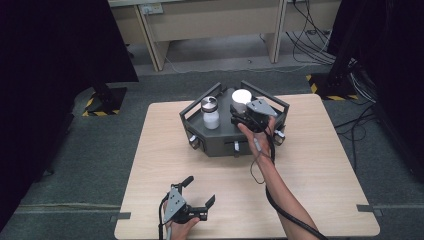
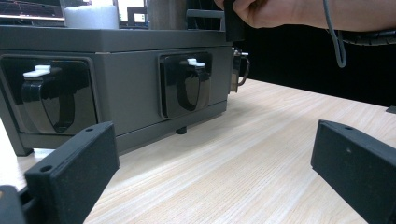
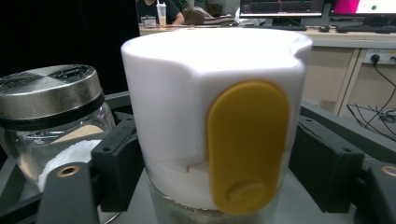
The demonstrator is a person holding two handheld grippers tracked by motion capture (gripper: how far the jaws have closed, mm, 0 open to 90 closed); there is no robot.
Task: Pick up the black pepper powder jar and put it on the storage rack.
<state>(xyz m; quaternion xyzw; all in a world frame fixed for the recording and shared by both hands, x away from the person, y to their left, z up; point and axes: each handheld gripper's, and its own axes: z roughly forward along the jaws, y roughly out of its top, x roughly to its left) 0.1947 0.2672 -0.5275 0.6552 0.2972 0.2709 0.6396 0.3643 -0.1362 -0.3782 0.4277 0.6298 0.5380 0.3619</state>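
A white jar (image 3: 210, 116) with a yellow tab (image 3: 246, 147) is seen standing on the dark grey tray (image 1: 220, 145), at the far side of the wooden table (image 1: 310, 165). It is squeezed on both sides by the right gripper (image 1: 243, 119). A glass jar (image 1: 210, 113) with a metal lid is stood just beside it. The left gripper (image 1: 200, 190) is held wide open near the table's front edge, with nothing in it.

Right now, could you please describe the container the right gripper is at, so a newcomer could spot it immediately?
On the wooden table sits a dark railed tray holding two jars. The right gripper has its jaws on either side of the right-hand jar. It has a tall white cap with a yellow oval tab, while the other jar has a metal lid.
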